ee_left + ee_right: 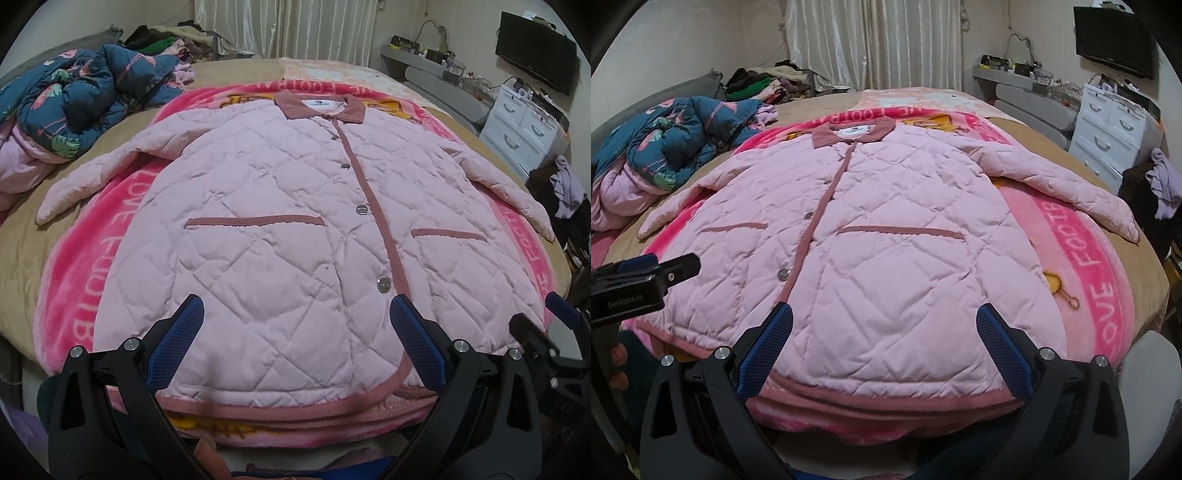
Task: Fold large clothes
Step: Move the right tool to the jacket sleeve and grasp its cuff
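Left wrist view: pink quilted jacket (280,221) spread flat, front up, on a bright pink blanket (110,236) over the bed (22,251), collar (317,105) at the far end, both sleeves angled outward. Buttoned down a darker pink placket, two trimmed pocket openings across the lower half. Left hand-held gripper (295,336) spread wide, blue pads hovering just above the near hem — nothing pinched. Part of the right hand-held gripper (554,332) at the right edge, near the hem corner. Crumpled blue floral quilt (74,96) at far left, white drawer unit (524,125) at far right.

Right wrist view: same jacket (886,236) from further right, right sleeve lying over the blanket (1071,251). Right hand-held gripper (884,336) also splayed apart over the hem, empty. Left hand-held gripper (646,280) at the left edge — too little visible there to judge its opening. Curtains (879,44) behind the bed.
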Demonstrator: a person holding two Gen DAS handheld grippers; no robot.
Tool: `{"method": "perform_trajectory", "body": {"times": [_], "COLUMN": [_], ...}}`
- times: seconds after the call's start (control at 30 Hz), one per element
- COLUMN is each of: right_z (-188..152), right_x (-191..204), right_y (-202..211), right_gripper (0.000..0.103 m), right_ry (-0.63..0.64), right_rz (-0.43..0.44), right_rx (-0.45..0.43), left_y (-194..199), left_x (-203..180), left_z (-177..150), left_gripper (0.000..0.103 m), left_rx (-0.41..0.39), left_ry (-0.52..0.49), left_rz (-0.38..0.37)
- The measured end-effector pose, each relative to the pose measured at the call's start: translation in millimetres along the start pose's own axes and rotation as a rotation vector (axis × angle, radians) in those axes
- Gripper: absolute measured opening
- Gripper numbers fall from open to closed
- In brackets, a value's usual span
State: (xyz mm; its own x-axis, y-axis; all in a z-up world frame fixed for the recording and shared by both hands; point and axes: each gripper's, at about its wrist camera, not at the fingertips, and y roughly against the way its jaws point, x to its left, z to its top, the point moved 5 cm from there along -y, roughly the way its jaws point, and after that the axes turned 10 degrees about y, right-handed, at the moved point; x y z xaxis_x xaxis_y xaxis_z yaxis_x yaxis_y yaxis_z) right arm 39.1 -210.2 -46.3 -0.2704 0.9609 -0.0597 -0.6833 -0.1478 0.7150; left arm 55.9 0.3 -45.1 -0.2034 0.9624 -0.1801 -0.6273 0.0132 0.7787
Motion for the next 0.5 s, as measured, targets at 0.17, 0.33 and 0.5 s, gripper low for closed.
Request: {"method": "perform_trajectory", "body": {"times": [0.17,0.33,0.5], "right_z": [10.0,22.3,35.1], "right_x": [-12.9,-20.3,-26.9], "right_y": [-15.3,-28.2,-39.7], "right_gripper": [0.099,0.099,0.099], "right_ry": [-0.019,-0.025,-0.040], "right_rz": [-0.011,-0.019,-0.015], "right_rx": [0.021,0.036,0.044], "left_y": [-14.1,-29.0,-41.6], "left_x": [-2.9,-10.6,-19.8], "left_z": [13.4,31.3,51.5], "left_gripper": [0.095,0.095,0.095], "left_rx": [0.016,0.025,0.022], "left_ry": [0.004,0.001,-0.007], "left_rz": [0.018,0.026,0.028]}}
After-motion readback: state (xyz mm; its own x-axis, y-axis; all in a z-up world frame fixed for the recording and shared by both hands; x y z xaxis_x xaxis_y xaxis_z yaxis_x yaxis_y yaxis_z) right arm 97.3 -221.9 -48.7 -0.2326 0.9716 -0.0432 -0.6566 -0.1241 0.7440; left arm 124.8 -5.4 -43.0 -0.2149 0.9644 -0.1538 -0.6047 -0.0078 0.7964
